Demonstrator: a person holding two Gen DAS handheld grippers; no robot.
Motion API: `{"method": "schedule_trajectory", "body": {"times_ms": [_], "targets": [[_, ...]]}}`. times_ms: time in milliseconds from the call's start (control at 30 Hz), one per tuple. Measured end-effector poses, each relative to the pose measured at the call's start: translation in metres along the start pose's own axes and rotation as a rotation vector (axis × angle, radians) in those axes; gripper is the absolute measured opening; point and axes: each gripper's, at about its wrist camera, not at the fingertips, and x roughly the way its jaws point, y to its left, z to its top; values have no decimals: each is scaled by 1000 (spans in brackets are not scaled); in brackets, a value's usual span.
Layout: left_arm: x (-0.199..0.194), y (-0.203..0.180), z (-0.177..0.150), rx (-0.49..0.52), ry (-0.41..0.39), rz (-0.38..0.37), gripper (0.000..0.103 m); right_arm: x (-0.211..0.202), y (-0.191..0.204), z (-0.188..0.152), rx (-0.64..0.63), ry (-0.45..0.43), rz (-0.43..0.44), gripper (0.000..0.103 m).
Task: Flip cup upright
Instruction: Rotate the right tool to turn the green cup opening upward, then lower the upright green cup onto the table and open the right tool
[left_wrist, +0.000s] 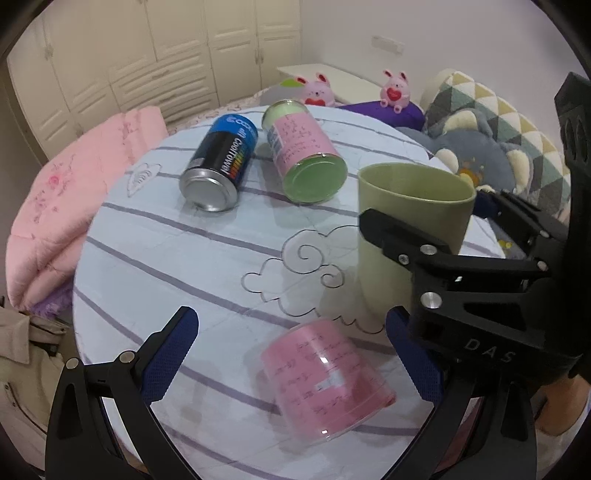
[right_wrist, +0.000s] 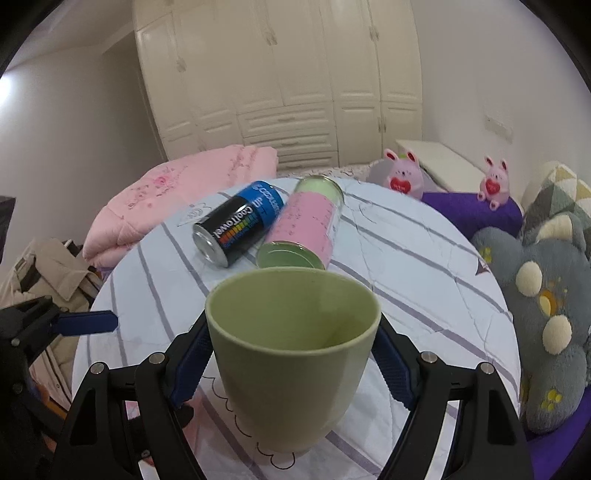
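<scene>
A light green cup (right_wrist: 291, 354) stands upright, mouth up, on the striped round table (right_wrist: 424, 266). My right gripper (right_wrist: 291, 354) is shut on the green cup, with the blue pads against its two sides. The cup also shows in the left wrist view (left_wrist: 410, 221), gripped by the right gripper (left_wrist: 417, 229). A clear cup with a pink label (left_wrist: 328, 380) lies on its side or upside down between the fingers of my left gripper (left_wrist: 295, 354), which is open and not touching it.
A blue and black can (left_wrist: 221, 162) and a pink-labelled green jar (left_wrist: 306, 151) lie on their sides at the far part of the table. A pink quilt (left_wrist: 66, 206) lies to the left, plush toys and cushions (right_wrist: 546, 295) to the right.
</scene>
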Motion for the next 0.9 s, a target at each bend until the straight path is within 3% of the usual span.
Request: {"method": "schedule_trajectory", "body": {"times_ms": [900], "targets": [[-33,7,-13,-47,-44,34,103,-34,-3,-14,57,13,59,83]]}}
